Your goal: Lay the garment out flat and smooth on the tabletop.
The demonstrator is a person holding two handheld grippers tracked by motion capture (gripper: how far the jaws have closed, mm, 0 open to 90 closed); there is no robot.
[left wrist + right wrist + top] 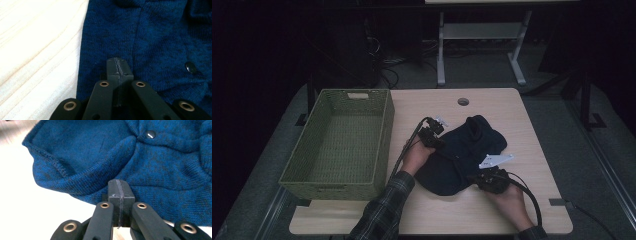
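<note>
In the high view the dark blue knitted garment (pixel 462 155) lay too dim and small to tell its kind, and its near edges were covered by the left gripper (pixel 438 141) and the right gripper (pixel 484 180). The person's sleeve (pixel 379 212) was cut off by the bottom edge. In the left gripper view the garment ran off the top and right edges, and whether the closed fingers (pixel 117 68) touched the knit could not be told. In the right gripper view the surface (pixel 37 215) at left was washed out, and the far corner was blurred.
</note>
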